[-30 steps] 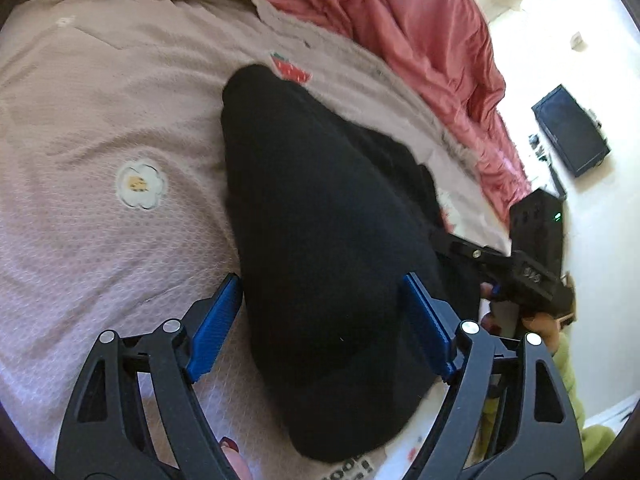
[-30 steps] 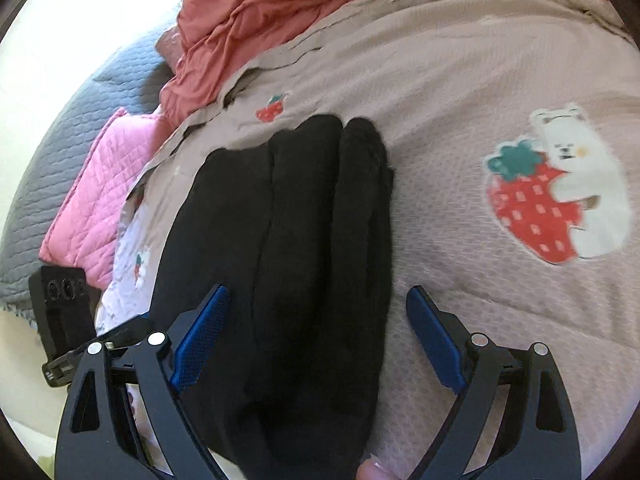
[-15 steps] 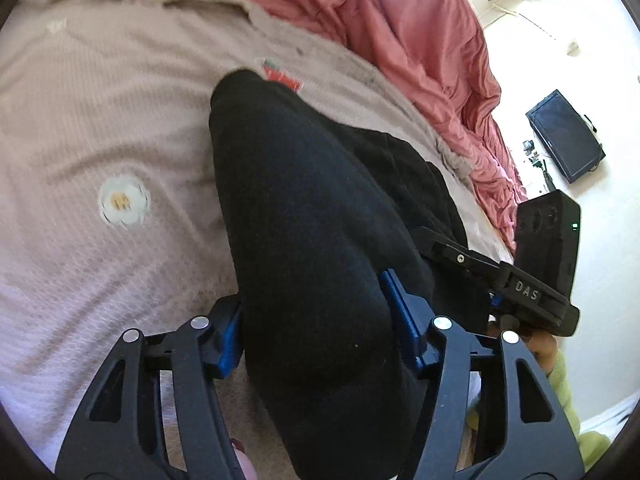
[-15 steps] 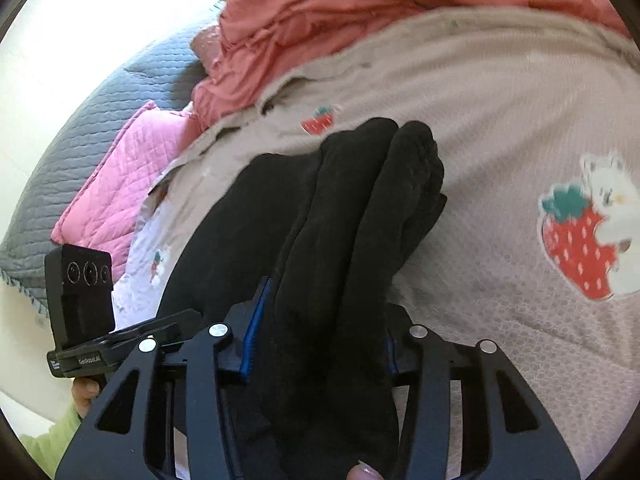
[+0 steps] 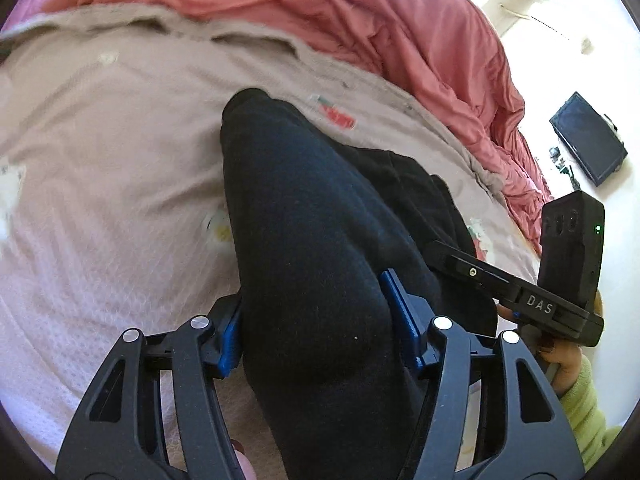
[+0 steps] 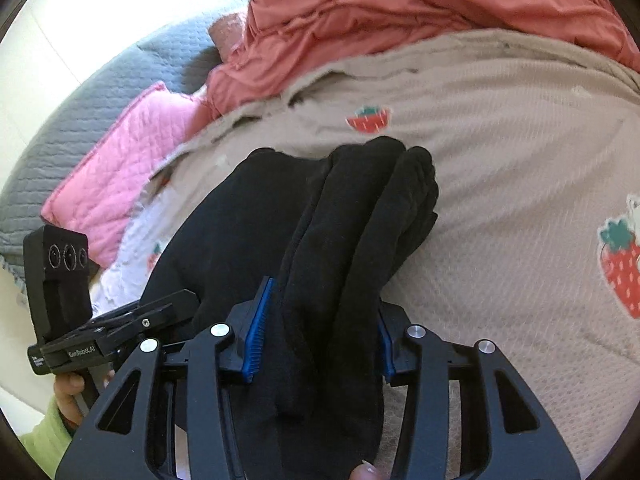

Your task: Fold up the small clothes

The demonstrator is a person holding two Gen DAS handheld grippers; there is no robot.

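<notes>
Beige waffle-knit blanket (image 5: 100, 184) with strawberry prints (image 6: 368, 119) covering bed, rumpled salmon-red duvet (image 5: 360, 12) bunching behind, pink quilted pillow (image 6: 120, 168) and grey quilt (image 6: 80, 92) lying at side. Black fleecy garment (image 5: 316, 248) stretching lengthwise across blanket, soft rounded folds running forward between both tools. Left gripper (image 5: 316, 332) clamping one folded end, blue ribbed pads pressing into cloth. Right gripper (image 6: 320, 328) pinching neighbouring bunched end likewise, its jaws squeezing thick ridges.
</notes>
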